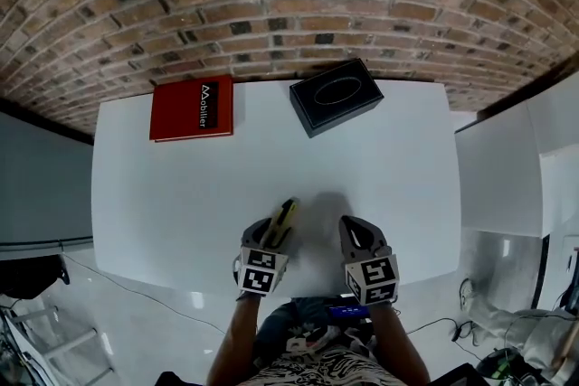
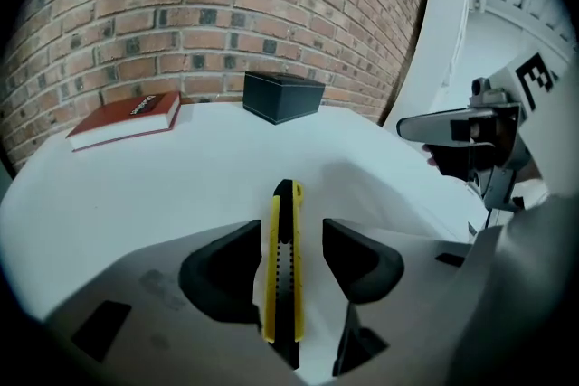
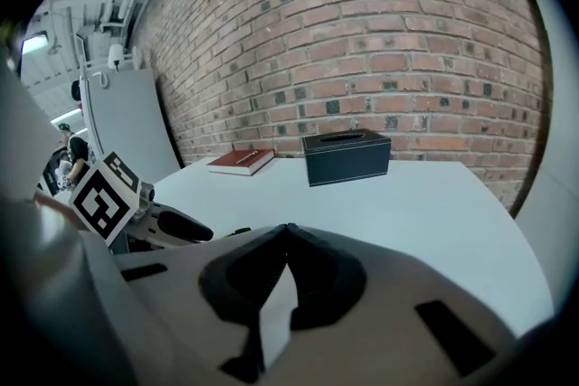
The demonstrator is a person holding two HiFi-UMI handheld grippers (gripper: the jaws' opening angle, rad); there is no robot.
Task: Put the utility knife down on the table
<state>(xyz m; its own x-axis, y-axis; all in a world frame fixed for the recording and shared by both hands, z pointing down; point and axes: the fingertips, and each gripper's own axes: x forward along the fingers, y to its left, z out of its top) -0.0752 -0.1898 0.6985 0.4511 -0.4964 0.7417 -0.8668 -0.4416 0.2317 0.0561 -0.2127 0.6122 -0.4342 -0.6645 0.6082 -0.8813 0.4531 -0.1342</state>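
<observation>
A yellow and black utility knife (image 2: 283,258) lies lengthwise between the jaws of my left gripper (image 2: 291,229), its tip pointing away over the white table (image 1: 380,158). The jaws stand apart: the knife rests against the left finger (image 2: 226,271), and a gap shows between it and the right finger (image 2: 362,259). In the head view the knife (image 1: 284,220) sticks out ahead of the left gripper (image 1: 271,232) near the table's front edge. My right gripper (image 1: 355,229) hovers just to its right, shut and empty, with its tips meeting (image 3: 288,230).
A red book (image 1: 192,108) lies at the back left of the table and a black tissue box (image 1: 336,96) at the back middle, both against the brick wall. A white panel (image 1: 502,167) stands off the table's right side.
</observation>
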